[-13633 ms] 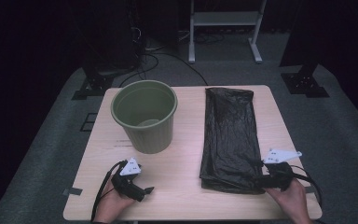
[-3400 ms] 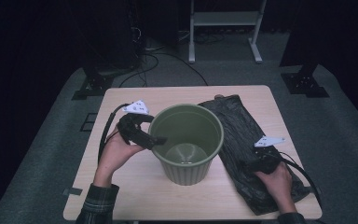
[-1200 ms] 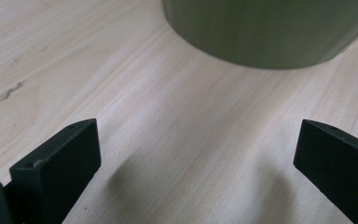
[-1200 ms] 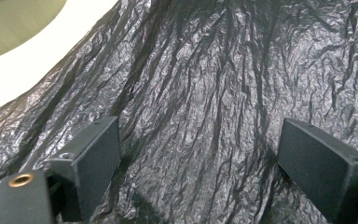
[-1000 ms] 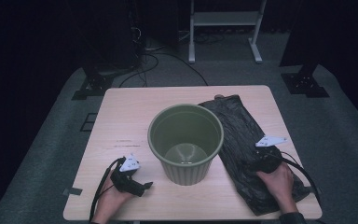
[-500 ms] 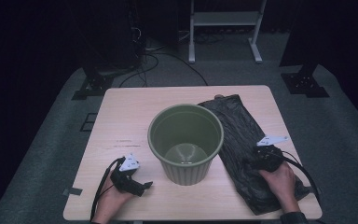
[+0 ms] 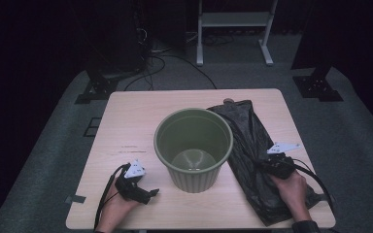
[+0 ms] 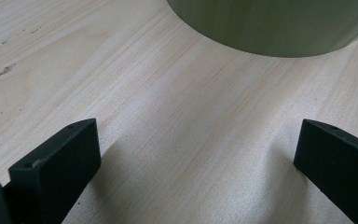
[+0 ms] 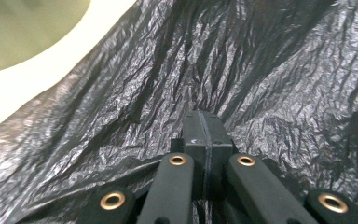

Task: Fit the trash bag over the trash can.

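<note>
An olive-green bucket [image 7: 194, 177] stands upright in the middle of the wooden table [image 7: 126, 121], with nothing inside it. A crumpled black plastic bag [image 7: 250, 141] lies flat to its right. My right gripper [image 7: 266, 167] rests on the bag's near half. In the right gripper view its jaws [image 9: 203, 122] have just been closing and now meet on a pinch of the bag [image 9: 270, 70], whose folds run in toward the tips. My left gripper [image 7: 149, 194] lies near the front left edge, open, with bare wood between its fingers [image 8: 196, 158]. The bucket's base [image 8: 270, 23] is just ahead of it.
The bucket's wall [image 9: 18, 32] sits close to the left of the bag. Past the far edge are a white metal stand [image 7: 233, 29], black equipment feet [image 7: 97, 87] and cables on grey carpet. The table's back left is bare wood.
The bucket has gone from the back left to the table's middle. My left gripper has let go of its rim and dropped back to the front edge. The right hand has stayed on the bag.
</note>
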